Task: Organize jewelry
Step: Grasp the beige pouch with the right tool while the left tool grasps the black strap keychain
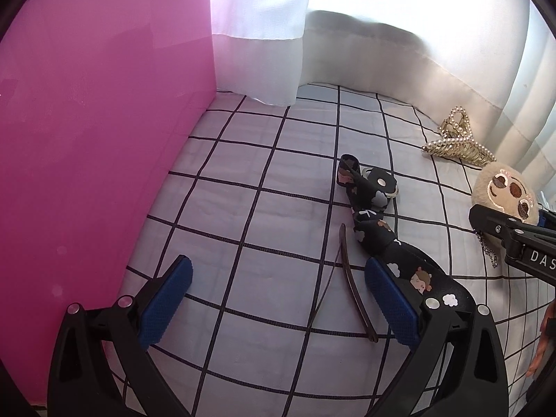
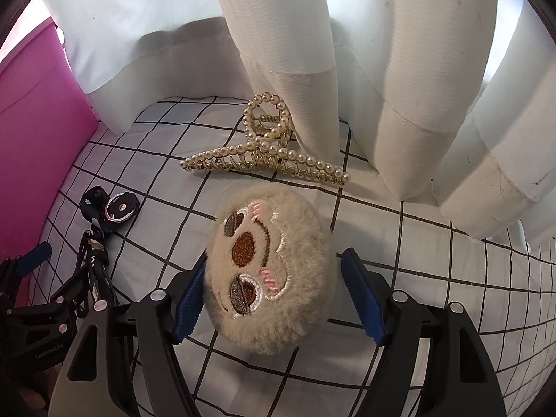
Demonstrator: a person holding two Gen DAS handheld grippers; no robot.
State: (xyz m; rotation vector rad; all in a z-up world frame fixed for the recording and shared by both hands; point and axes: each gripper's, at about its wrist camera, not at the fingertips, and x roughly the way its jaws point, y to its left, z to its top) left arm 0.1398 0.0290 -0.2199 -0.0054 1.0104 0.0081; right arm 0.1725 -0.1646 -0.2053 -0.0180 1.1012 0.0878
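A beige fluffy plush charm with a stitched face lies on the checked cloth between the fingers of my right gripper; the jaws are open around it, the left pad touching its fur. It also shows in the left wrist view. A pearl and gold hair claw lies just beyond it, also seen from the left. A black patterned strap with a metal clasp lies ahead of my left gripper, which is open and empty. A thin dark hair stick lies between its fingers.
A pink box wall stands at the left. White curtains hang down to the cloth at the back. A small chain lies under the right gripper's arm. The white cloth with black grid lines covers the surface.
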